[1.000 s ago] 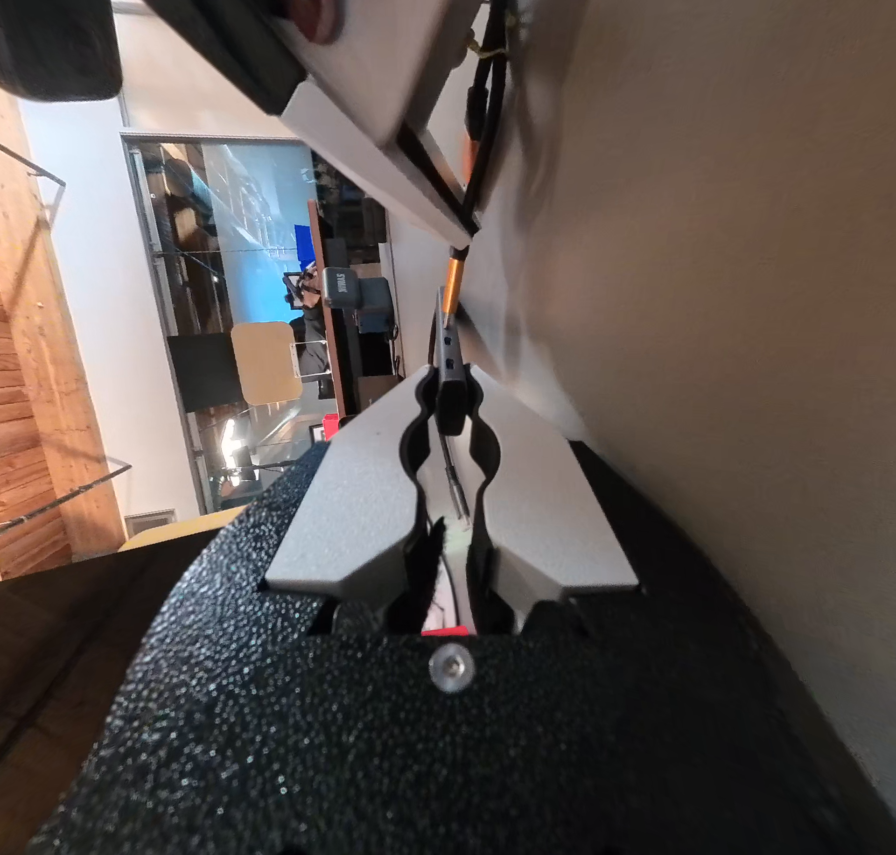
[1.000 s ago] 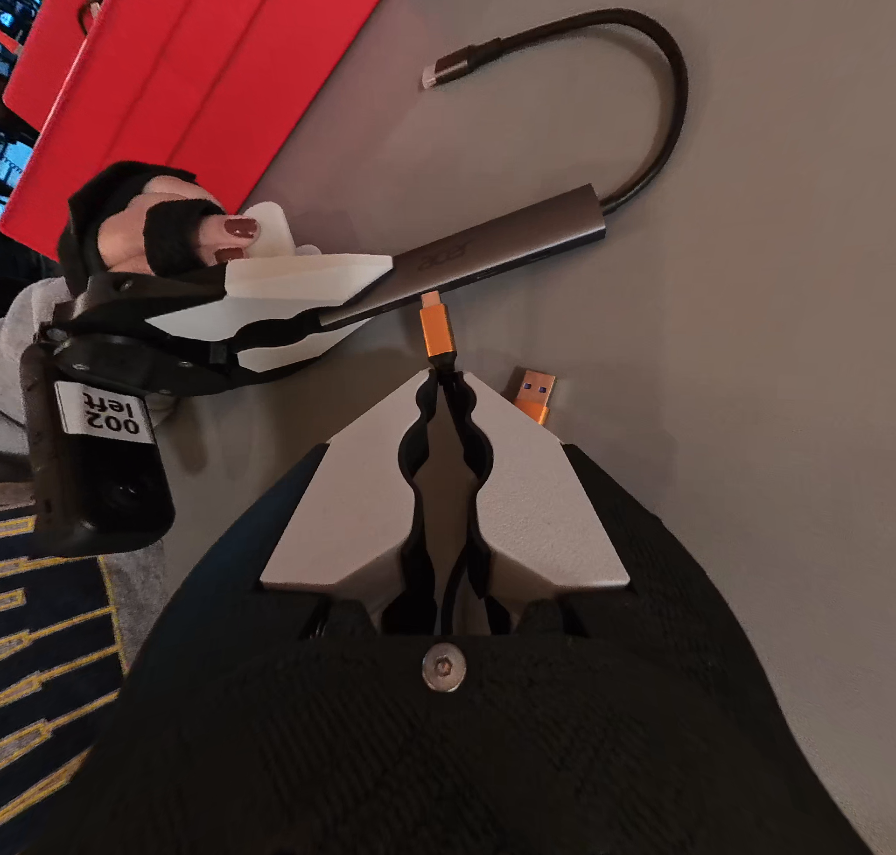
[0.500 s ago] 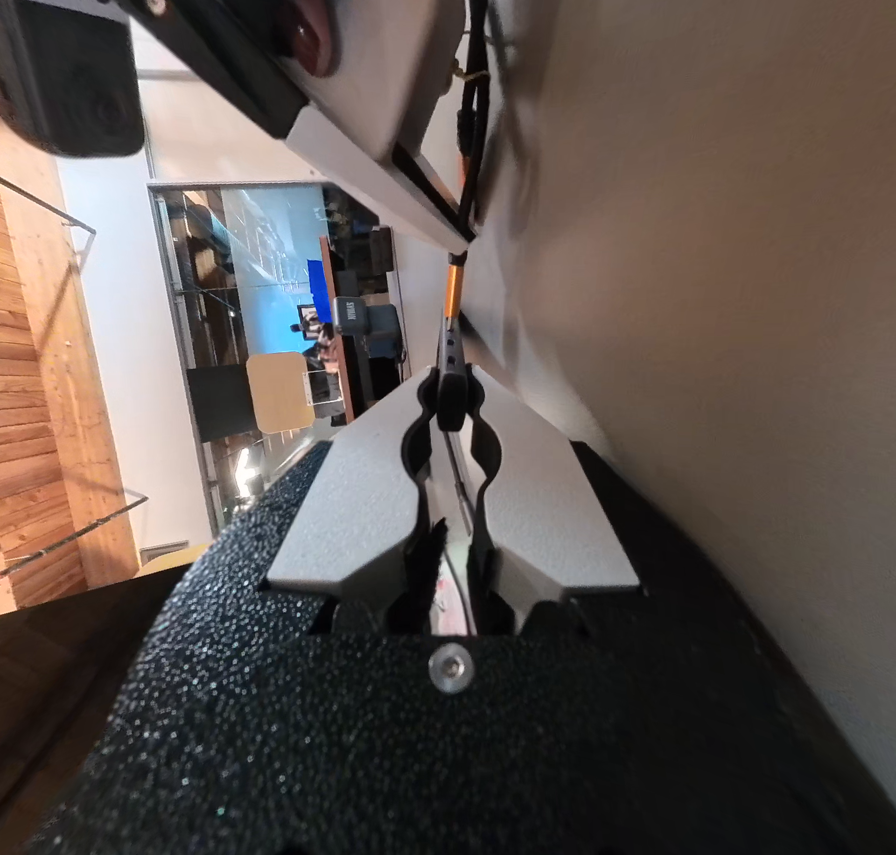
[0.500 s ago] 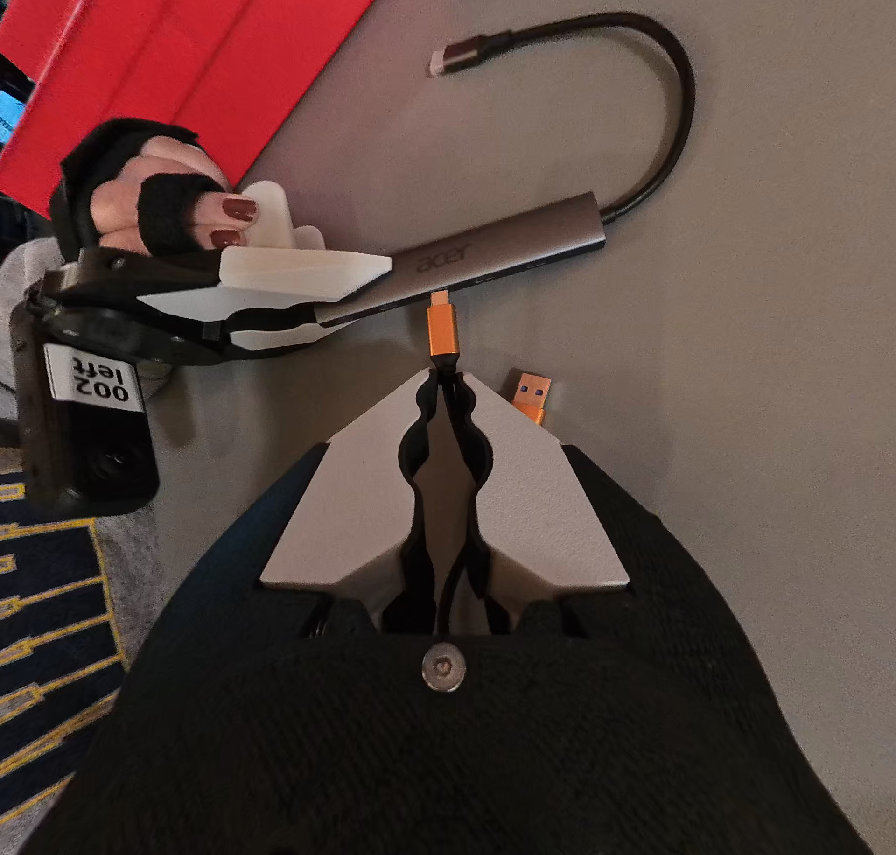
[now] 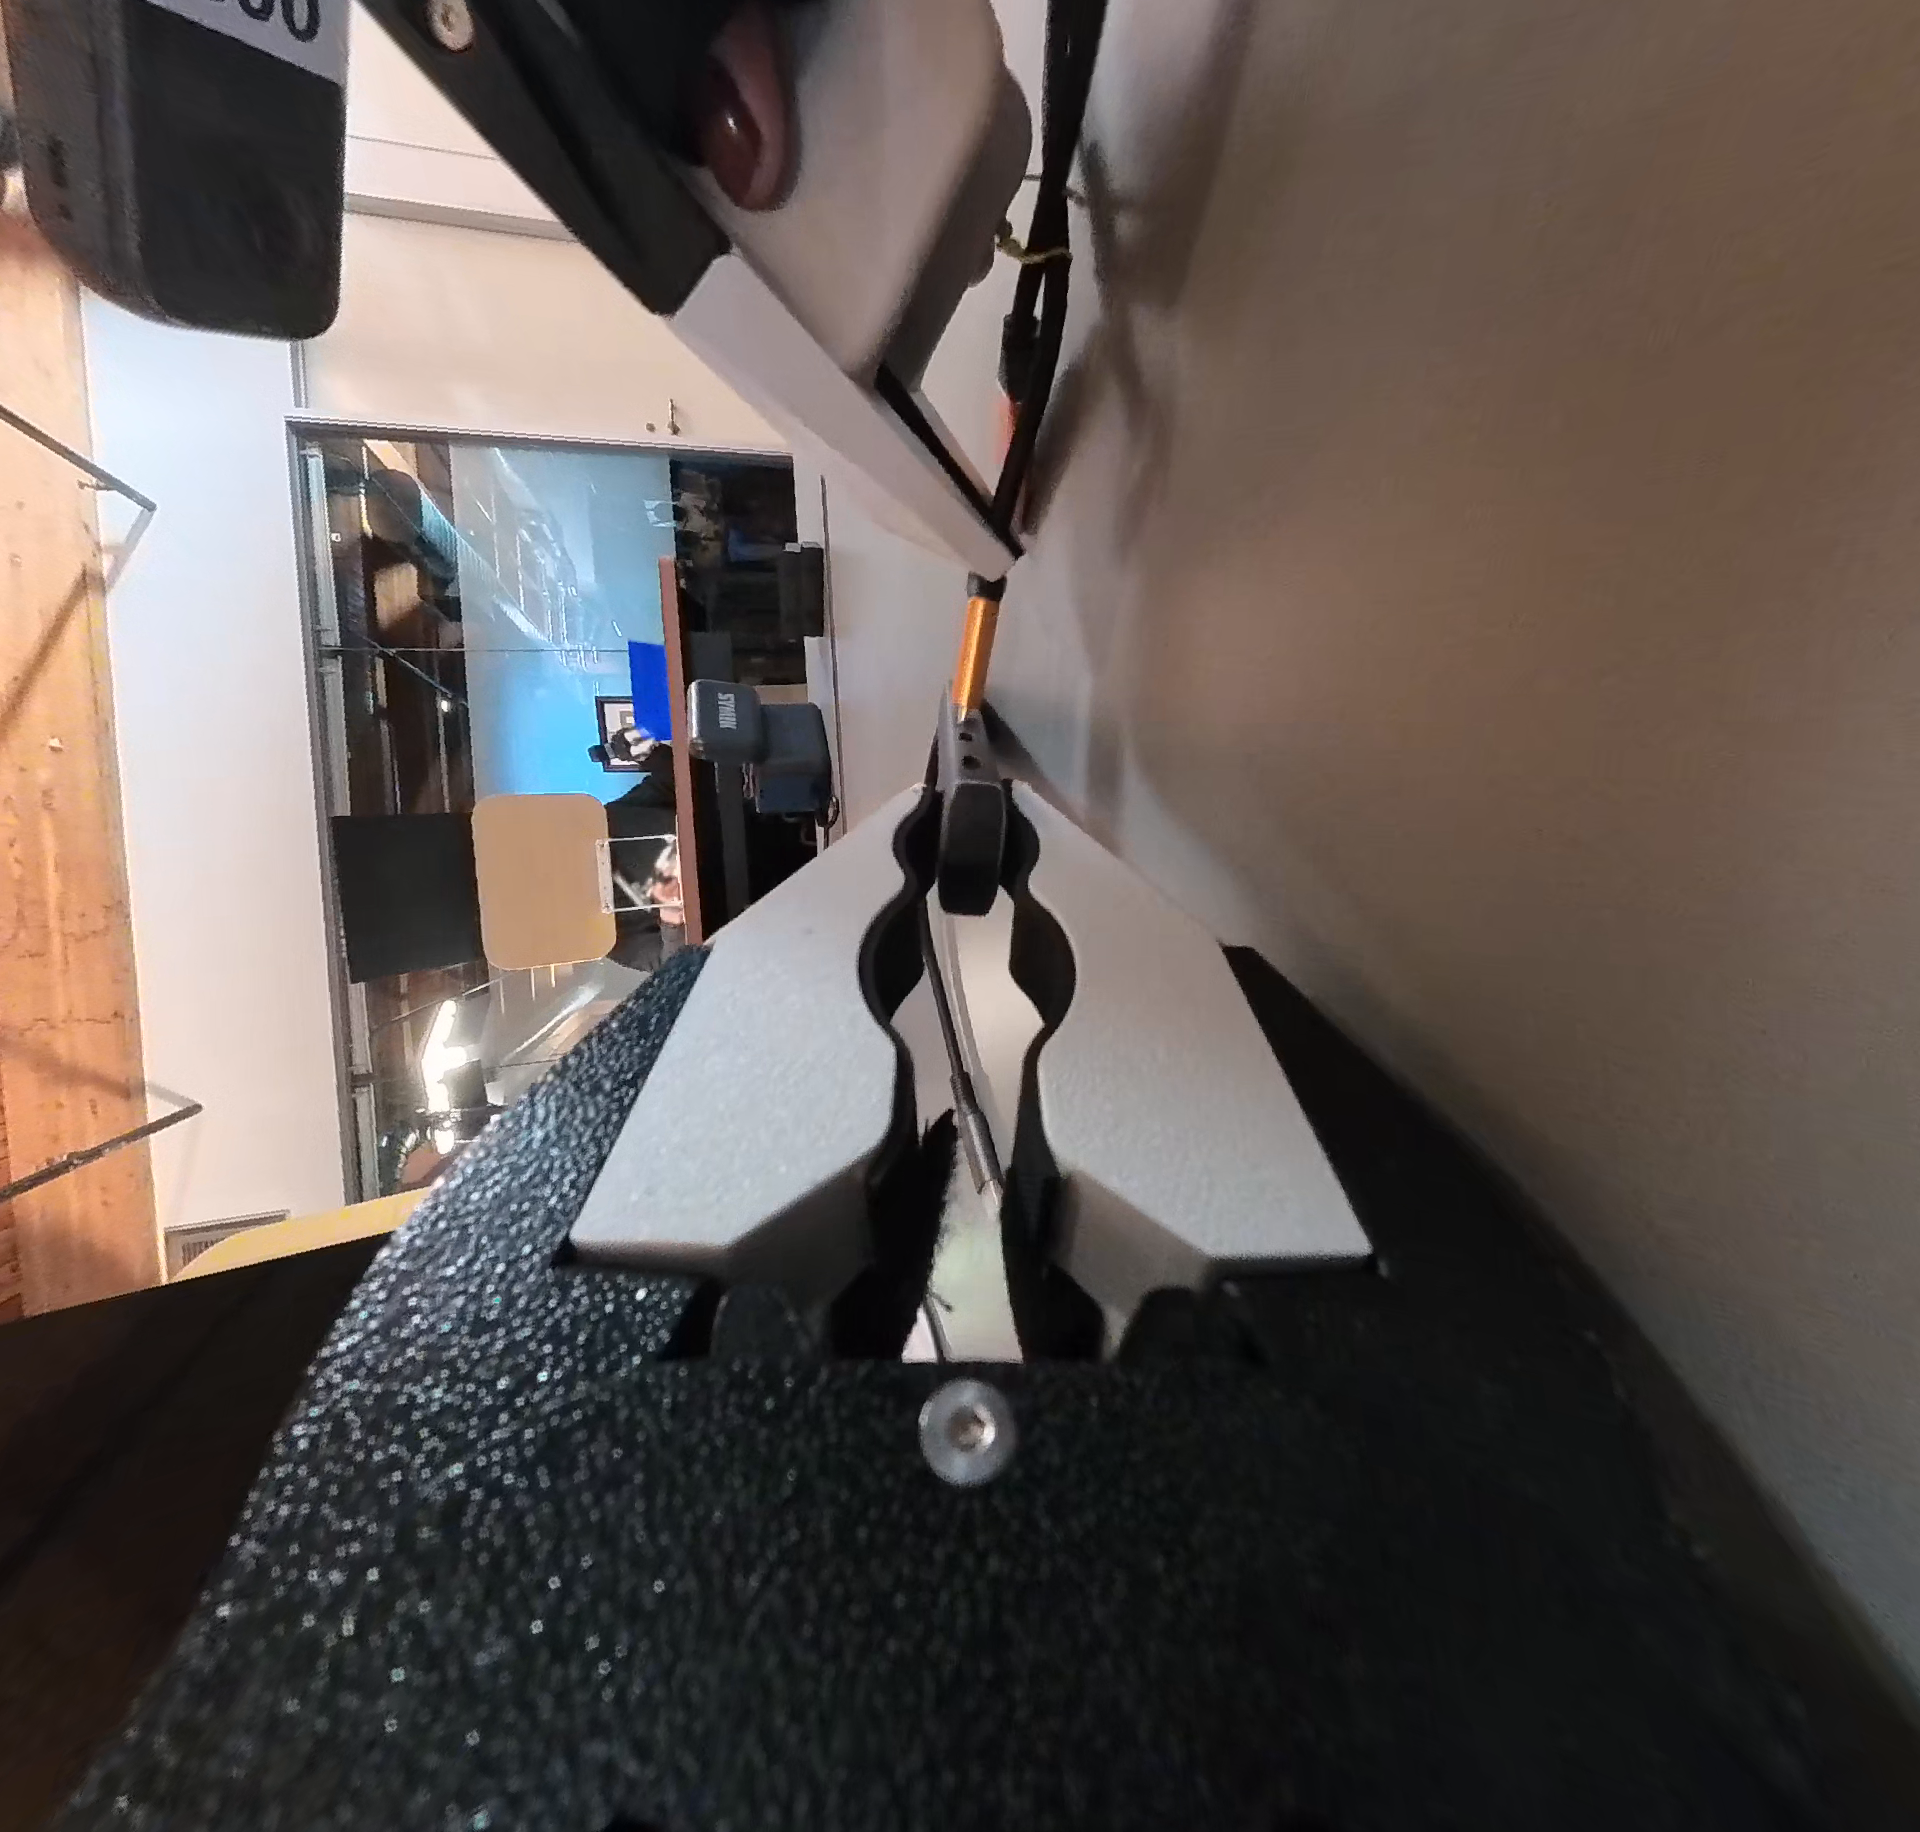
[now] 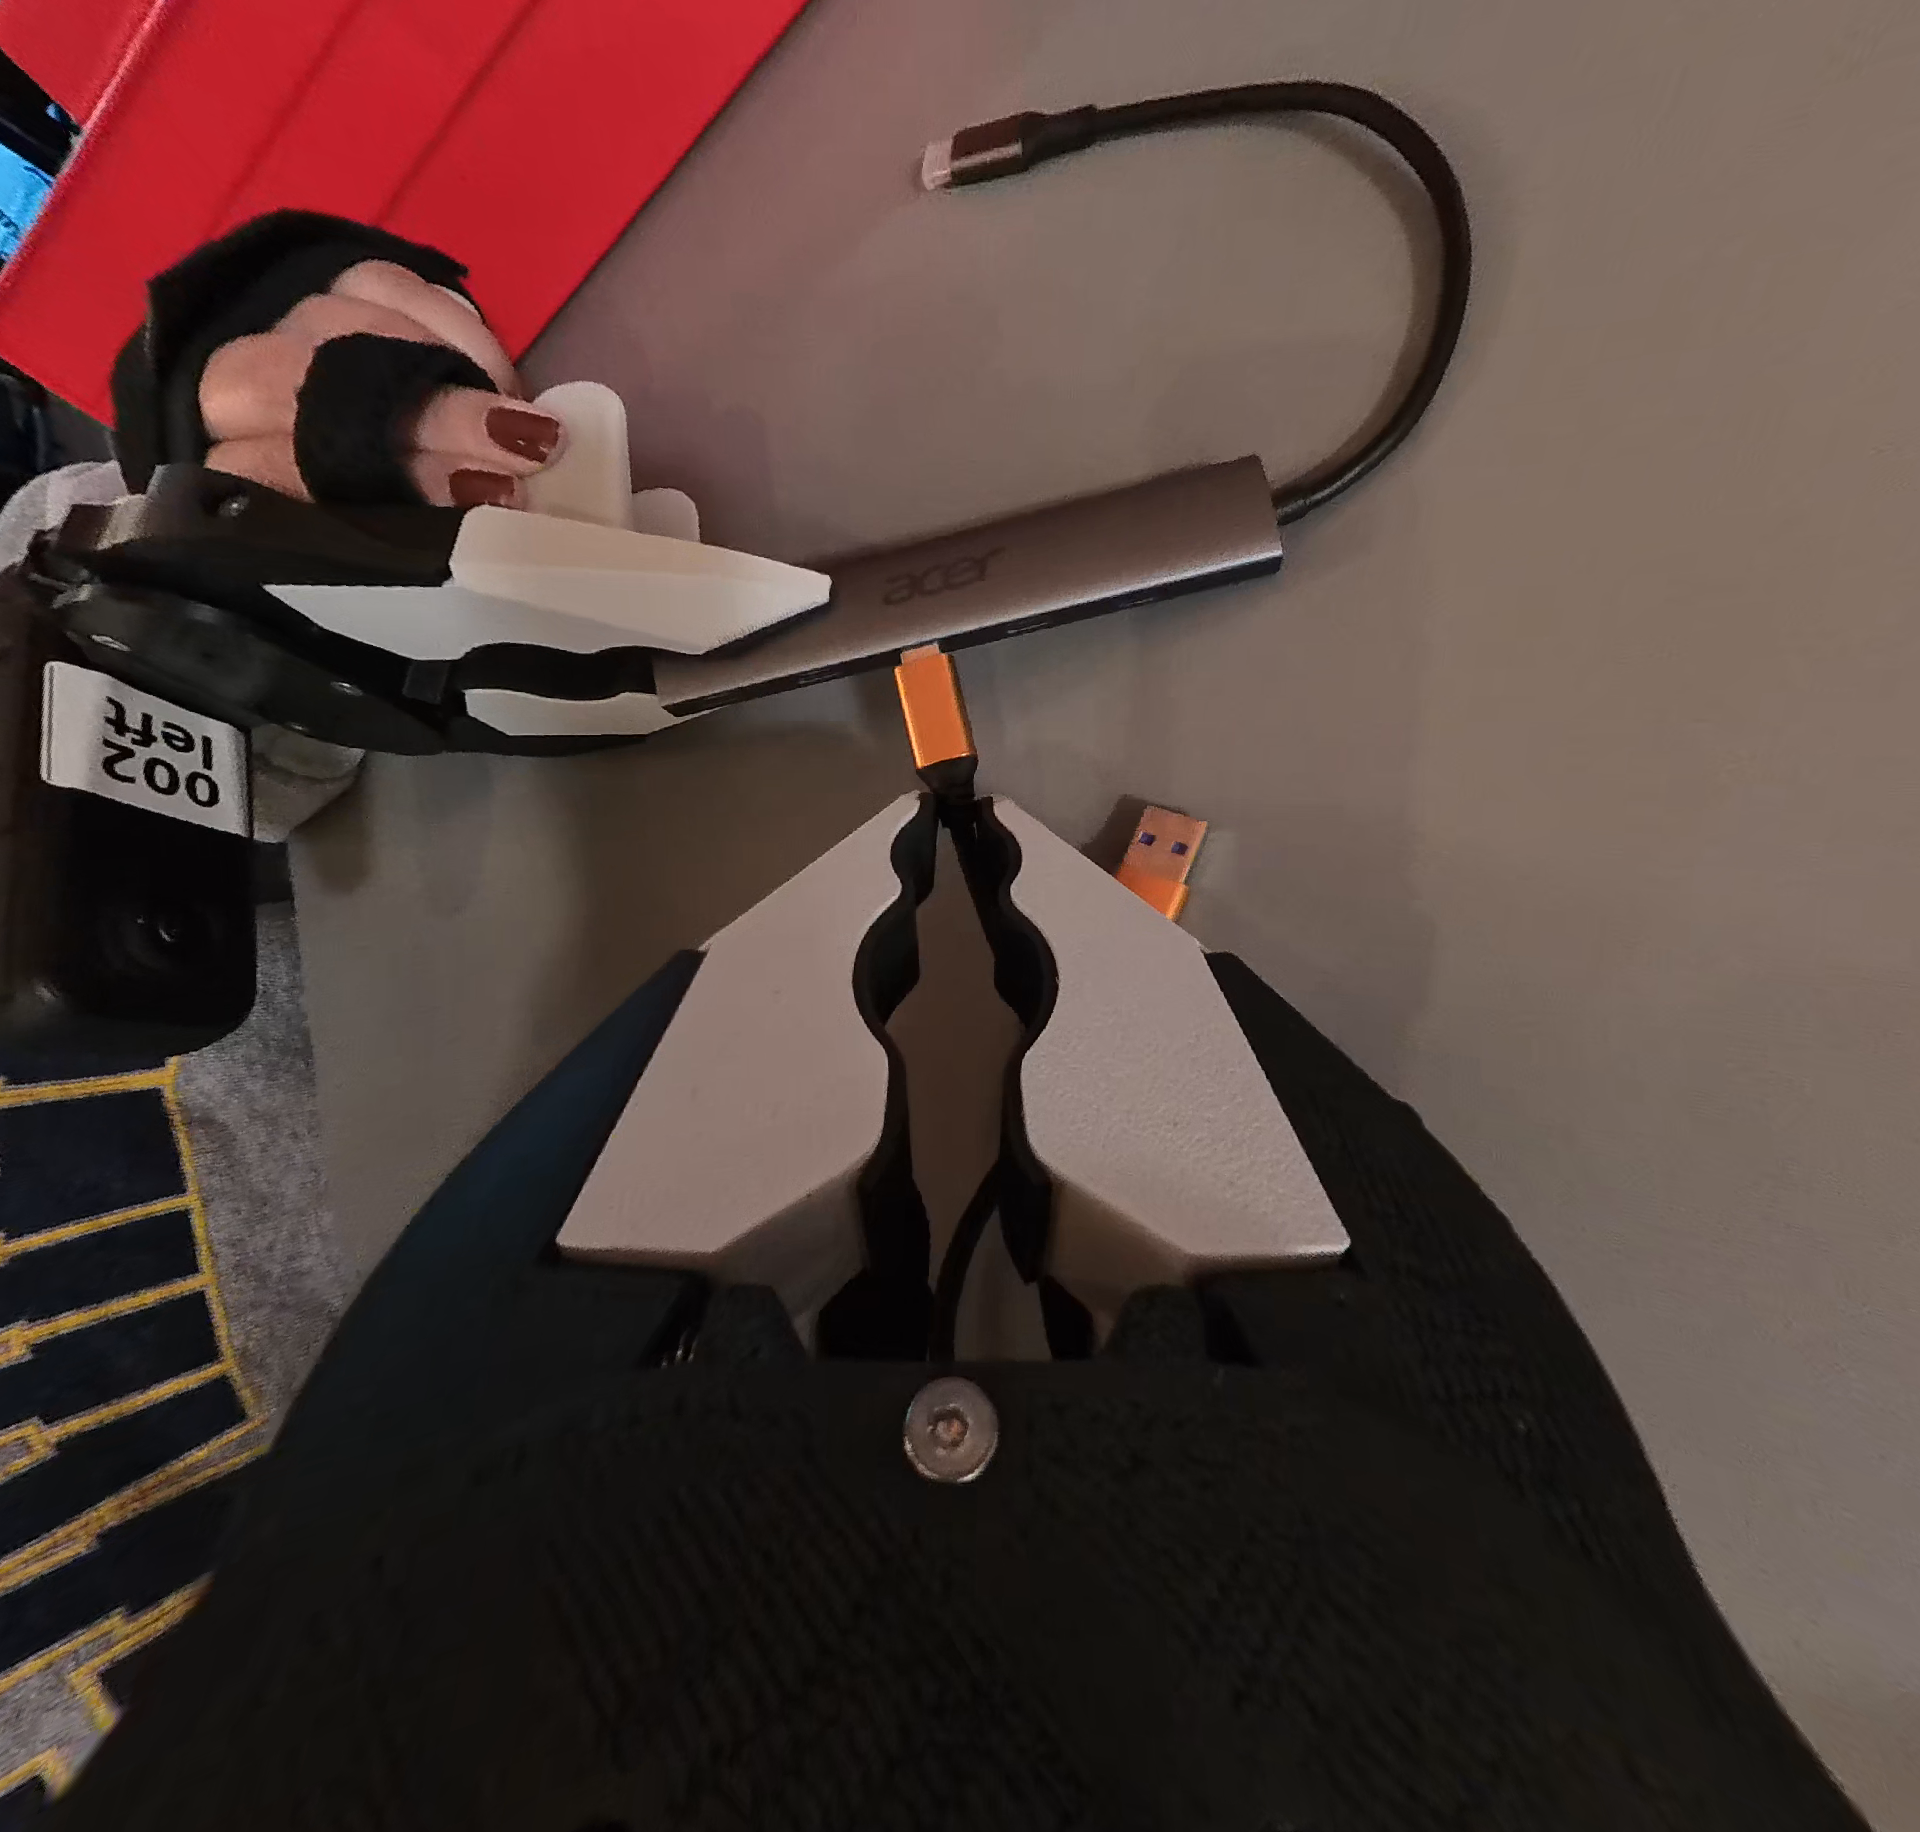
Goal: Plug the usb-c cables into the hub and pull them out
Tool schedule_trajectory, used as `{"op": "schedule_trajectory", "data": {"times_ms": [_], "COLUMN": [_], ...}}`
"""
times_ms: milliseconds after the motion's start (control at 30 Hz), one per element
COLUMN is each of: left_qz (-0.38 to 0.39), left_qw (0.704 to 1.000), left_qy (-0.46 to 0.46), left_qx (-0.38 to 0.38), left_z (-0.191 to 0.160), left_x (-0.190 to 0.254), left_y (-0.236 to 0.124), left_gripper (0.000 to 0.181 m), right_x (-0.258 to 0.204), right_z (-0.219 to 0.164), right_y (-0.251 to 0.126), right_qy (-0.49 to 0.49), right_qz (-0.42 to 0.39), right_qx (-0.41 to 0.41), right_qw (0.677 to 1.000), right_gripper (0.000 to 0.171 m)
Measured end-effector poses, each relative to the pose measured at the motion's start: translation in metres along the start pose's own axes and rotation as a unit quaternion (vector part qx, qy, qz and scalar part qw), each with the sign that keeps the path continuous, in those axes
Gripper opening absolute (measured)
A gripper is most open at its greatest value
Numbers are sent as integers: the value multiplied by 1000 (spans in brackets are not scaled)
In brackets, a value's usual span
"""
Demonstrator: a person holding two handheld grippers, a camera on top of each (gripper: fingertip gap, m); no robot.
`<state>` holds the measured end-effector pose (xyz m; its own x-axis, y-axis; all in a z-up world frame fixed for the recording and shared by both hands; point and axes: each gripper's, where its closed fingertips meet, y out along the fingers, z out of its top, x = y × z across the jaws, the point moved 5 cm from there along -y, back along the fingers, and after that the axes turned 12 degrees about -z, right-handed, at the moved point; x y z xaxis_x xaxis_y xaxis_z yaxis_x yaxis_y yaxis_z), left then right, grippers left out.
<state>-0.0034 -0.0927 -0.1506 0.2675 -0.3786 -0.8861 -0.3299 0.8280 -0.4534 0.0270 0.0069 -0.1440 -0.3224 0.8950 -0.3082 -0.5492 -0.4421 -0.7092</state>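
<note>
In the right wrist view, a slim grey hub [image 6: 1070,577] lies slanted just above the grey table [image 6: 1610,951]. My left gripper [image 6: 743,644] is shut on the hub's left end. My right gripper [image 6: 956,800] is shut on a black cable just behind its orange USB-C plug [image 6: 935,722]. The plug's metal tip meets the hub's near side edge; I cannot tell how deep it sits. In the left wrist view, my left gripper [image 5: 966,806] clamps the hub's end [image 5: 971,837], with the orange plug [image 5: 977,639] and the right gripper [image 5: 992,556] beyond it.
The hub's own black cable [image 6: 1434,328] loops right and back to a loose plug [image 6: 977,156]. A second orange plug [image 6: 1164,857] lies on the table beside my right fingers. A red folder [image 6: 416,120] lies at the far left. A person's hand [image 6: 416,411] holds the left gripper. The left gripper's tips are roughly 5 cm from the right gripper's. The red folder [image 6: 416,120] sits 20 cm or so from the ends of my left fingers.
My right gripper has pushed the orange plug slightly closer into the hub's side; less of the metal tip shows. The left gripper keeps hold of the hub.
</note>
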Motion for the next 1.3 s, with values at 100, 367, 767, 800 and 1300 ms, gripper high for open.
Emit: {"op": "schedule_trajectory", "data": {"times_ms": [100,367,767,800,1300], "left_qz": [-10,-41,-20,-20,-12], "left_qw": [1000,994,998,998,998], "left_qy": [-19,-99,-54,-53,-44], "left_qx": [13,-19,-32,-32,-52], "left_z": [1,-15,-14,-14,-16], "left_x": [3,4,6,6,5], "left_y": [-1,8,5,5,5], "left_gripper": [10,16,9,10,8], "right_x": [0,0,1,0,-3], "right_z": [-1,2,5,4,10], "right_y": [0,3,3,4,5], "right_qy": [-20,-38,-92,-98,-107], "right_qz": [-9,-20,-60,-63,-78], "right_qx": [-1,14,23,20,40], "right_qw": [1000,999,994,993,990], "right_gripper": [6,5,6,5,6]}}
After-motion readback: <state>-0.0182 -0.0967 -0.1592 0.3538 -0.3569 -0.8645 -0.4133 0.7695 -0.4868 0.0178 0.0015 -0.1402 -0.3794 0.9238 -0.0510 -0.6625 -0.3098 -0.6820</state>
